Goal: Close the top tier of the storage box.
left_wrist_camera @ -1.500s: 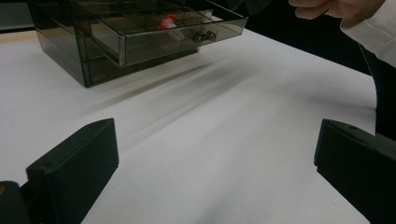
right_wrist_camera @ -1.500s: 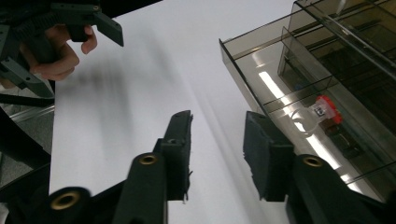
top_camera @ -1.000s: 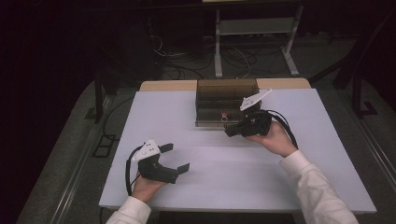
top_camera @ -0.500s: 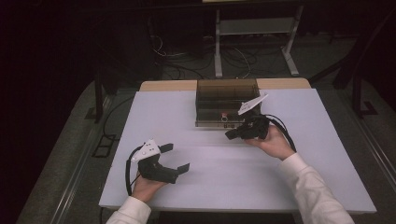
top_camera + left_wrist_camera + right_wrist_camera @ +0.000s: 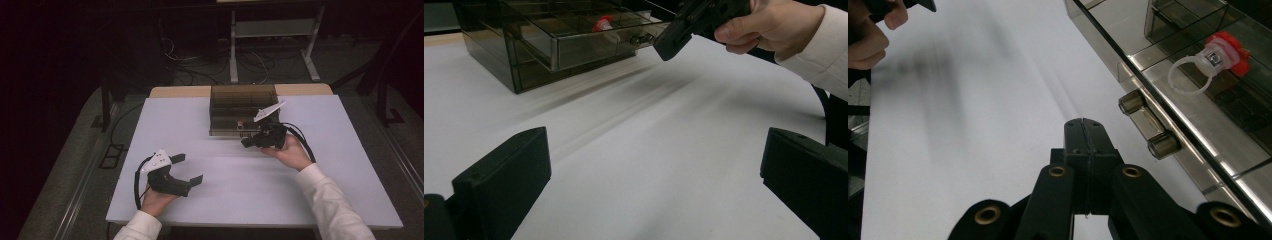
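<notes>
Drawer handle beside closed right gripper bears no lettering.

No writing, label, brand, number or sign can be read anywhere in these views. The smoky transparent plastic drawer box has plain walls, the small red-capped clear ring-shaped piece inside its drawer carries no legible mark, and the white table is blank.
</notes>
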